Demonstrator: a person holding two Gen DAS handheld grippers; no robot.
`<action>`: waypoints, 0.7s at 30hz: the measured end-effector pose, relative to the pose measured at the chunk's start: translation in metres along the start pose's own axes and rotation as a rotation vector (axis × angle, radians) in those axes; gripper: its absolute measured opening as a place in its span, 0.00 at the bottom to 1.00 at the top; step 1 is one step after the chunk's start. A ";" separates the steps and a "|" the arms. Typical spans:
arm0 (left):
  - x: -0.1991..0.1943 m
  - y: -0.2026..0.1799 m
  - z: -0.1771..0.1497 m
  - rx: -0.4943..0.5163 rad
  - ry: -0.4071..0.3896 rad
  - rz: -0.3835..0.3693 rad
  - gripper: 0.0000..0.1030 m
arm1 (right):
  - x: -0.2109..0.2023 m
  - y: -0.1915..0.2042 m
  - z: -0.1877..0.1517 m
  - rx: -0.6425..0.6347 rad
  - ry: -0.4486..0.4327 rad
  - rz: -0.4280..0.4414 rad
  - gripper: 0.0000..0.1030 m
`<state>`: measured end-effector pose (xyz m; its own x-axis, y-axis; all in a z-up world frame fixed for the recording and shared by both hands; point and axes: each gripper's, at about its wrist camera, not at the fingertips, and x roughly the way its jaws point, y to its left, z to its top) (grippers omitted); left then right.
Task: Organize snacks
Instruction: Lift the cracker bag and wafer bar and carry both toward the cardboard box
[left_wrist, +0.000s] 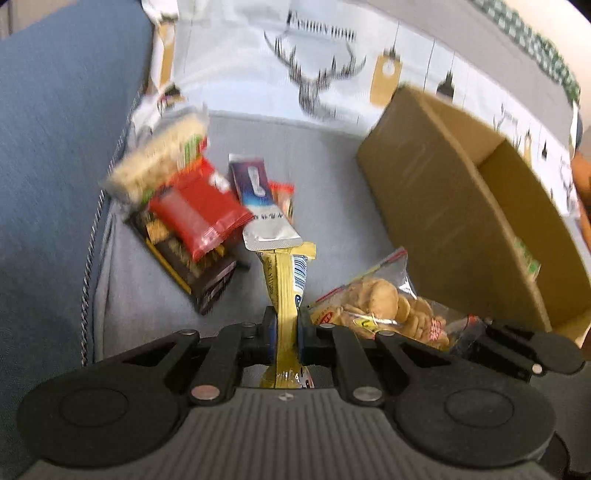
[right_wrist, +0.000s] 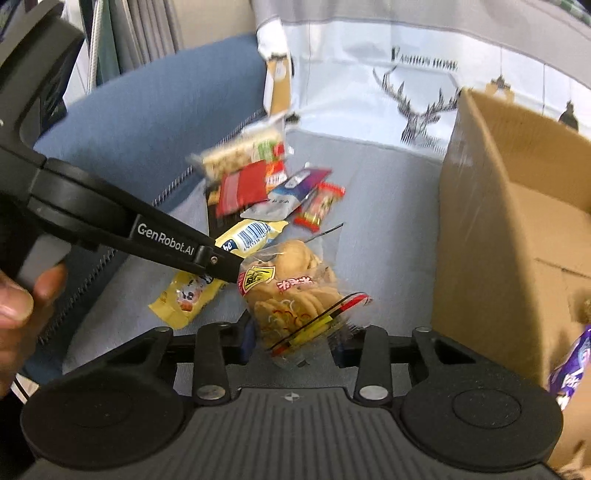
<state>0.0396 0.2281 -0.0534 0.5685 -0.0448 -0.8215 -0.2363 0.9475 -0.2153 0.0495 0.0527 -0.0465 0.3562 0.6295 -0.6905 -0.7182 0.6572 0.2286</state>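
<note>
The left gripper (left_wrist: 286, 328) has its fingers clenched on a yellow snack packet (left_wrist: 286, 280), which lies on the grey cushion (left_wrist: 147, 295). The right gripper (right_wrist: 291, 347) grasps a clear bag of crackers (right_wrist: 291, 291) just beside it. Behind them is a pile with a red packet (left_wrist: 199, 214) on a dark box (left_wrist: 195, 266). An open cardboard box (left_wrist: 461, 206) stands to the right.

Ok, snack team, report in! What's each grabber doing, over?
Left gripper shut on yellow packet. Right gripper around cracker bag, grip unclear. Cardboard box open to the right. Way clear.
</note>
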 end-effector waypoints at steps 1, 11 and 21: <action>-0.005 -0.001 0.001 -0.006 -0.028 -0.002 0.10 | -0.004 -0.001 0.001 0.002 -0.014 0.000 0.38; -0.051 -0.016 0.008 -0.022 -0.280 0.000 0.10 | -0.053 -0.015 0.016 0.026 -0.183 0.012 0.38; -0.073 -0.037 0.012 0.039 -0.414 0.020 0.10 | -0.081 -0.045 0.016 0.026 -0.263 0.029 0.38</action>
<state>0.0168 0.1997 0.0207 0.8350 0.0970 -0.5416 -0.2246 0.9587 -0.1746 0.0624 -0.0213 0.0102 0.4817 0.7320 -0.4819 -0.7157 0.6459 0.2658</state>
